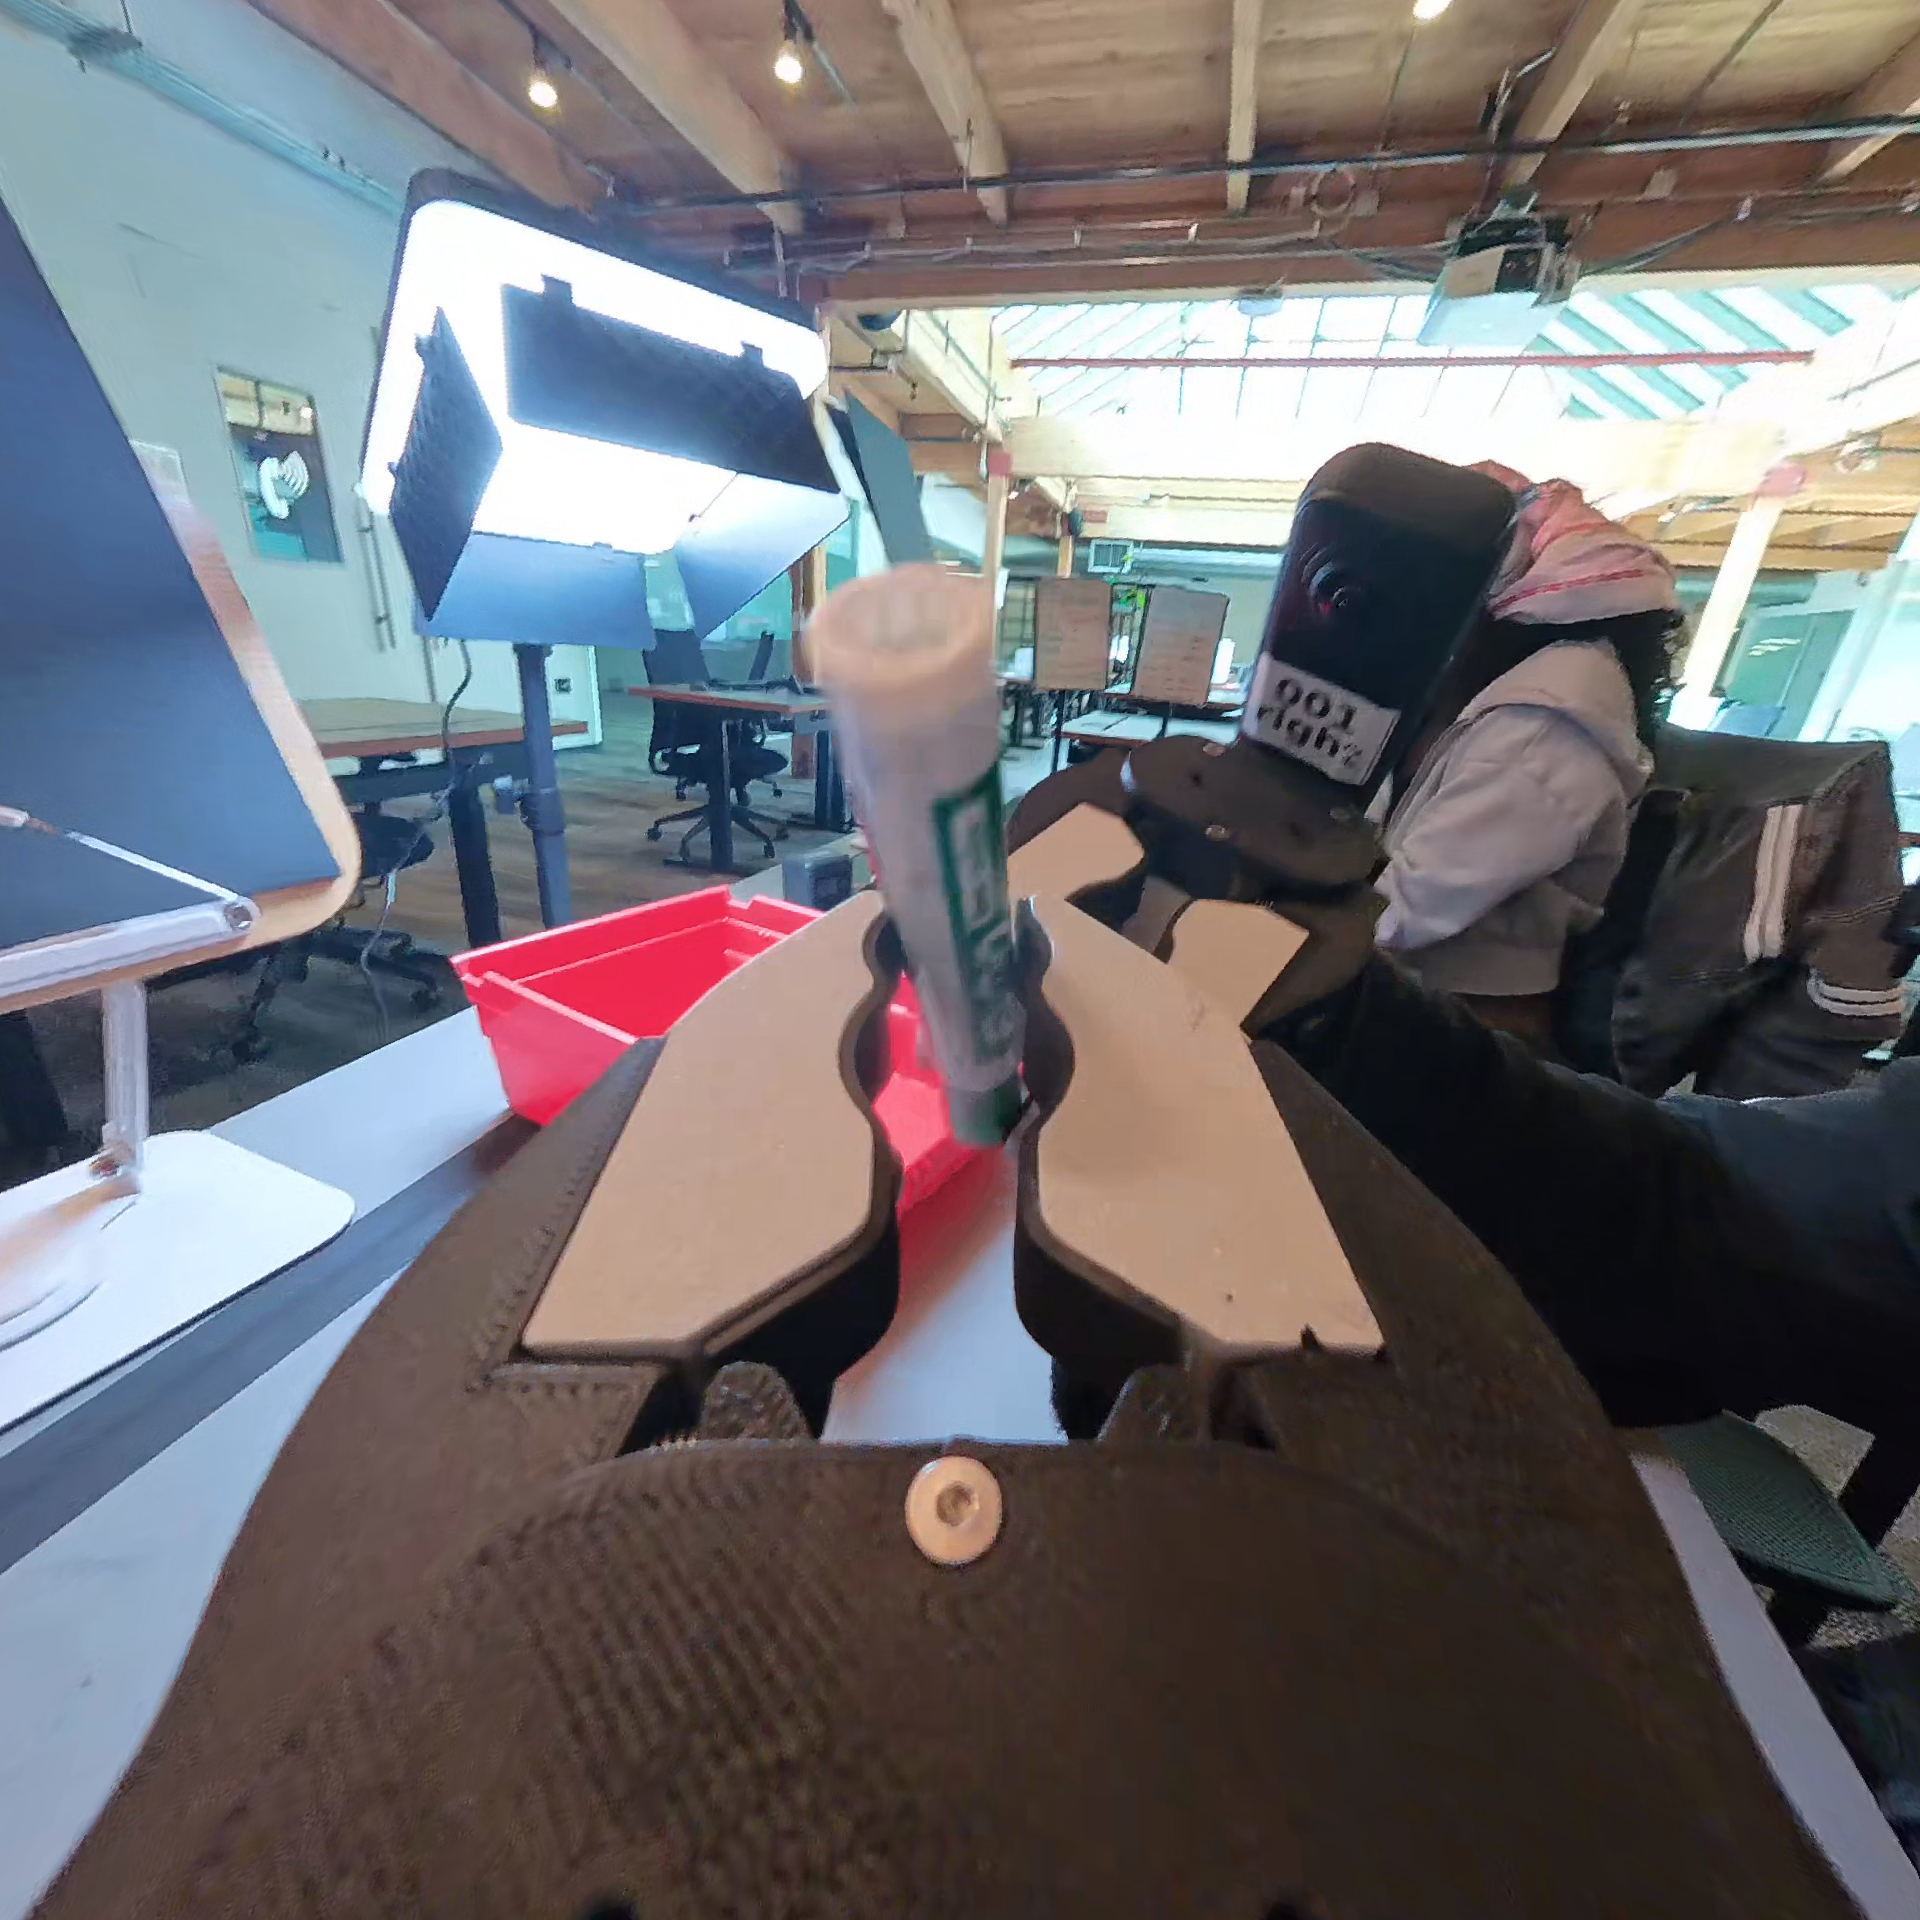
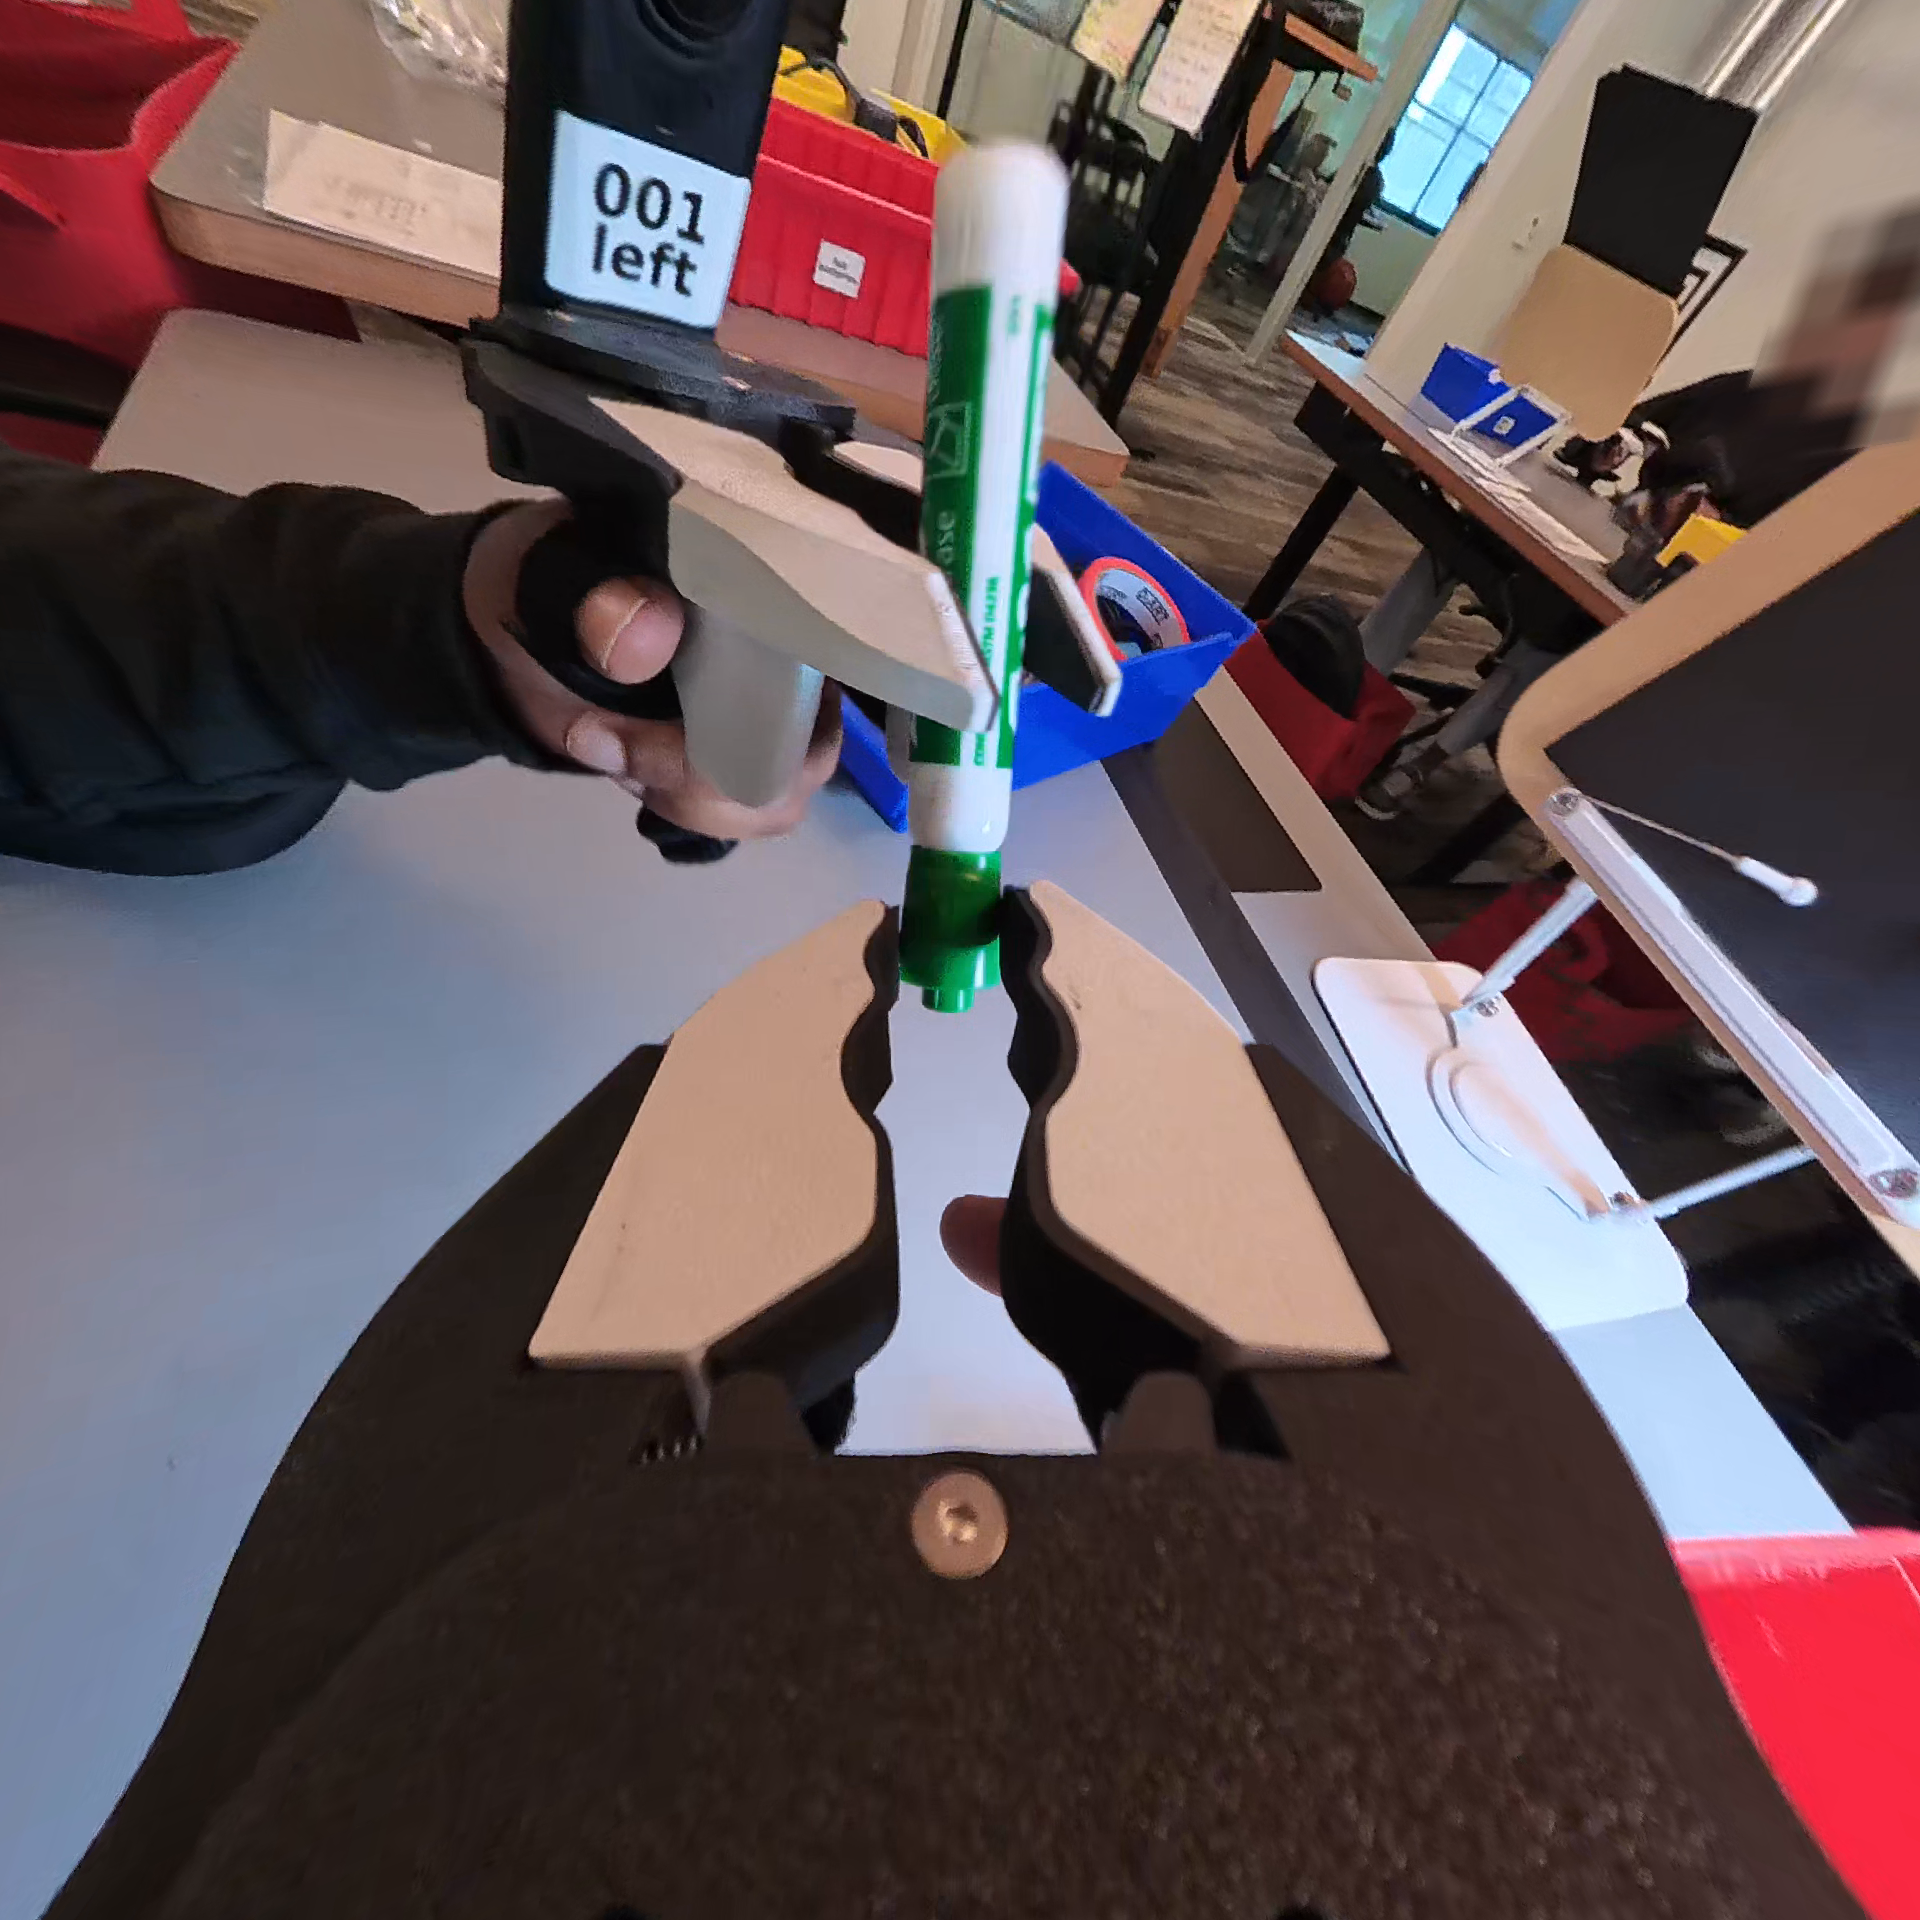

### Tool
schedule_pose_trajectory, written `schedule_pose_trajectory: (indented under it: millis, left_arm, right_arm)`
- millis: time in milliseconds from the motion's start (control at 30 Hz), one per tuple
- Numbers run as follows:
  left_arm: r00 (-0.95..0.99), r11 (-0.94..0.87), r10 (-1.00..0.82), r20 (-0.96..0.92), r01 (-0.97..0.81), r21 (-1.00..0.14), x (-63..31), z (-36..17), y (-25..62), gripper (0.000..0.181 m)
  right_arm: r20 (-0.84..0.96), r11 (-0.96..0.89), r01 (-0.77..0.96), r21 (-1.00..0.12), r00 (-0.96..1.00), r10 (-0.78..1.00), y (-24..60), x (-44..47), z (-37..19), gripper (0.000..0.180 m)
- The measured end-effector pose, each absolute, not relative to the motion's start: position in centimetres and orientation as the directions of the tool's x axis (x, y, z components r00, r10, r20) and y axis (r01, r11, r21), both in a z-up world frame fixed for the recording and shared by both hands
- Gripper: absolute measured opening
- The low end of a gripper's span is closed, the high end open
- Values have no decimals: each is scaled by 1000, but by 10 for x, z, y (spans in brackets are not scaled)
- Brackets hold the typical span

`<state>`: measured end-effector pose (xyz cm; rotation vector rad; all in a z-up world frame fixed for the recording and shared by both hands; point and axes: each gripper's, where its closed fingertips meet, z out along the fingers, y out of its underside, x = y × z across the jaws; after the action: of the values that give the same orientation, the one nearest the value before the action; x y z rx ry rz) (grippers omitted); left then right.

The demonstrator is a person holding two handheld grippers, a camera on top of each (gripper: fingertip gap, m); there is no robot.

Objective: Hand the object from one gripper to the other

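A green-and-white marker [image 2: 987,468] stands nearly upright above the white table [image 2: 312,1039], green cap [image 2: 948,925] down. My right gripper [image 2: 951,935] is shut on the cap at its fingertips. My left gripper [image 2: 1013,665], held by a hand in a dark sleeve, grips the barrel higher up. In the left wrist view the left gripper [image 1: 961,935] is shut on the marker [image 1: 904,727] at its tip notch. The right gripper's fingers [image 1: 1081,852] show just behind; their tips are hidden.
A red bin [image 1: 623,987] sits on the table beyond the left gripper. A blue bin [image 2: 1132,675] holds a tape roll. A tablet stand [image 2: 1455,1091] is at the right table edge. A light panel [image 1: 582,416] stands behind. A seated person [image 1: 1507,810] is farther off. My hands' fingertips stand some 4 cm from each other. The light panel [image 1: 582,416] is about equally far from each gripper, around 35 cm.
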<state>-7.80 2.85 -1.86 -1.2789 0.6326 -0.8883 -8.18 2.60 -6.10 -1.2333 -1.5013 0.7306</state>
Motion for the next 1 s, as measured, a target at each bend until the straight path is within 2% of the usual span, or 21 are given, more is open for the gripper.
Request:
schedule_pose_trajectory:
  millis: [100, 200, 267, 500, 600, 767, 833, 933, 1000]
  left_arm:
    - [601, 50, -799, 18, 96, -994, -90, -27, 39, 29]
    - [672, 109, -724, -157, -113, -988, -99, -36, 45, 41]
    - [703, 162, -657, -273, -221, -962, -105, -36, 47, 39]
    - [711, 209, -589, -384, -325, -922, -123, -22, 42, 42]
    - [640, 214, -571, -515, -489, -845, -115, -34, 36, 44]
    - [399, 180, -612, -683, -771, -611, -81, -99, 36, 47]
    - [336, 184, -615, -713, -819, -544, -73, -118, 39, 40]
    - [273, 223, -607, -747, -843, -489, -64, -132, 39, 19]
    - [276, 246, -594, -755, -832, -498, -59, -131, 40, 18]
  right_arm:
    - [361, 301, 416, -858, 72, 930, 38, -66, -63, 19]
    - [406, 320, 484, -814, 82, 910, 46, -54, -67, 19]
    - [413, 320, 504, -802, 82, 907, 49, -48, -67, 19]
    - [437, 315, 545, -777, 107, 893, 60, -24, -63, 18]
    - [449, 321, 596, -736, 76, 890, 59, -22, -74, 18]
    - [434, 373, 649, -662, -73, 898, 34, -42, -101, 18]
    - [421, 395, 651, -648, -125, 898, 23, -46, -107, 18]
    - [417, 406, 635, -657, -142, 898, 16, -48, -104, 18]
    - [410, 409, 620, -670, -151, 900, 14, -45, -101, 18]
